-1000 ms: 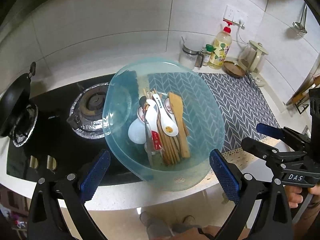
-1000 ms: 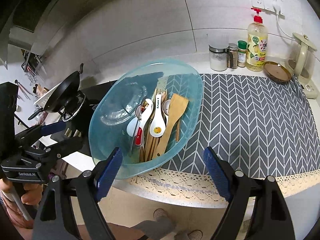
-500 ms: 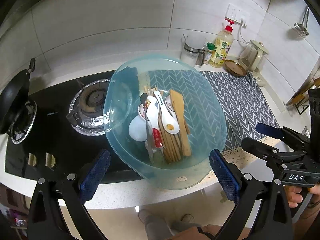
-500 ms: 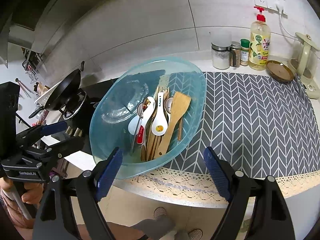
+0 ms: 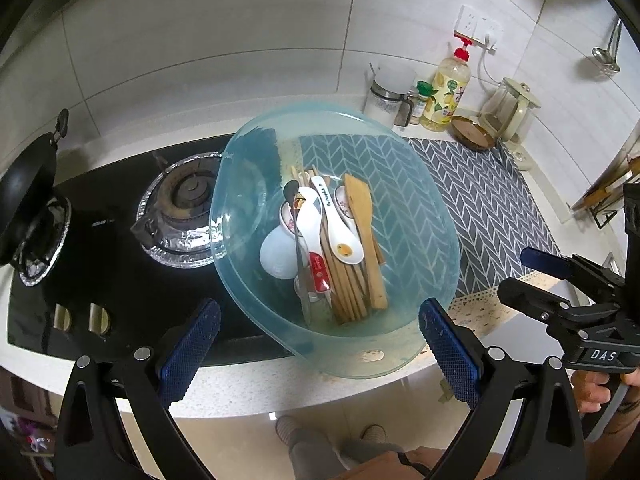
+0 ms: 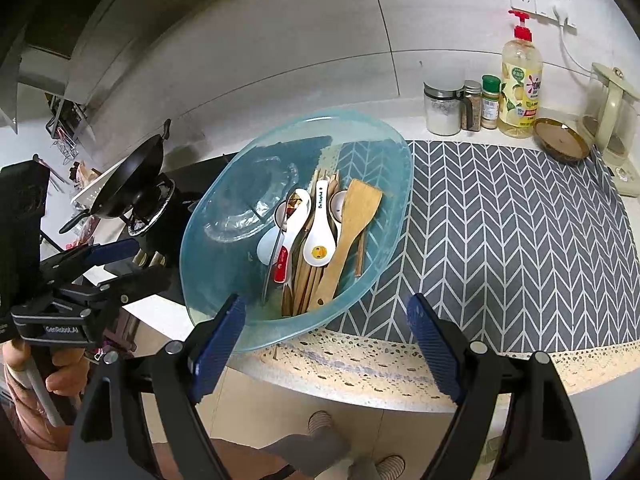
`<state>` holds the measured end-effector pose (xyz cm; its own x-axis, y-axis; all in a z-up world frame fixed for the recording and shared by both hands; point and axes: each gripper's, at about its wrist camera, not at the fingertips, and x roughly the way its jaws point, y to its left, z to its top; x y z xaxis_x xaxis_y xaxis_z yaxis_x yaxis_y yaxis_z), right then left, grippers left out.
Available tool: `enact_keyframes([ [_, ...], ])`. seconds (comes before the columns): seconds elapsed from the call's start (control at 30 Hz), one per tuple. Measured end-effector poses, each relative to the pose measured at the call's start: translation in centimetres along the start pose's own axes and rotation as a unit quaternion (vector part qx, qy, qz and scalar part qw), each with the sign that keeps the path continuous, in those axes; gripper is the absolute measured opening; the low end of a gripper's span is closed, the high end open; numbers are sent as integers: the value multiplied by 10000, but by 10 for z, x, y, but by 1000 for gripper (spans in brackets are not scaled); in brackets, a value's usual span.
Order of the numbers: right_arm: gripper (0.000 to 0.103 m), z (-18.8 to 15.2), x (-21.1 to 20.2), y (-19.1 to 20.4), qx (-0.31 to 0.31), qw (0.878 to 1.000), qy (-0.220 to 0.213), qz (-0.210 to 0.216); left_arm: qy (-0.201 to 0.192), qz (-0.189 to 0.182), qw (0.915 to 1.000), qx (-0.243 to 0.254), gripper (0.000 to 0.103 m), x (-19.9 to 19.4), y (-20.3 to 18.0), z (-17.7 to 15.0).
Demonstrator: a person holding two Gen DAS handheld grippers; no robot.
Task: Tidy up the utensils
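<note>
A clear blue plastic basin [image 5: 416, 208] [image 6: 224, 264] sits tilted at the counter's front edge, partly over the stove. It holds white ceramic spoons [image 5: 340, 232] [image 6: 320, 236], a wooden spatula [image 5: 364, 232] [image 6: 348, 224], wooden chopsticks [image 5: 344, 284] and a metal spoon [image 5: 300, 256]. My left gripper [image 5: 320, 352] is open and empty, just in front of the basin. My right gripper [image 6: 324, 340] is open and empty, at the basin's near rim. Each gripper also shows in the other's view, the right [image 5: 536, 276] and the left [image 6: 116, 264].
A gas stove [image 5: 180, 208] with a black wok [image 5: 24, 200] lies left. A grey herringbone mat [image 6: 512, 232] covers the counter right. At the back wall stand a jar [image 6: 442, 108], spice bottles [image 6: 490, 100], a soap bottle [image 6: 520, 88], a wooden dish [image 6: 562, 140] and a kettle [image 6: 612, 112].
Both grippers stay open and drift slightly; the basin sits a little closer and more to the right in the left wrist view. Nothing was taken hold of.
</note>
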<state>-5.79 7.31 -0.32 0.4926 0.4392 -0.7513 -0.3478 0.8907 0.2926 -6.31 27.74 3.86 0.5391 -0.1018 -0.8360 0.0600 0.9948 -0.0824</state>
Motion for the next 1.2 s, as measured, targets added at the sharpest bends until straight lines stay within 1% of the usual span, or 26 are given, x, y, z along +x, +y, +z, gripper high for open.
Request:
enact_keyframes([
  [0.53,81,2,2,-2,79,10000,48,25,81,4,10000,-58,99,6,8,2],
  [0.73,81,2,5,0,58,10000,26,73,8,-88,9999,-117,99,5,9,1],
  [0.93,81,4,7,0,38,9999,27,98,-38,-86,9999,-108,99,4,10,3],
  [1.2,81,7,11,1,11,9999,97,58,92,-16,9999,-69,99,7,7,3],
])
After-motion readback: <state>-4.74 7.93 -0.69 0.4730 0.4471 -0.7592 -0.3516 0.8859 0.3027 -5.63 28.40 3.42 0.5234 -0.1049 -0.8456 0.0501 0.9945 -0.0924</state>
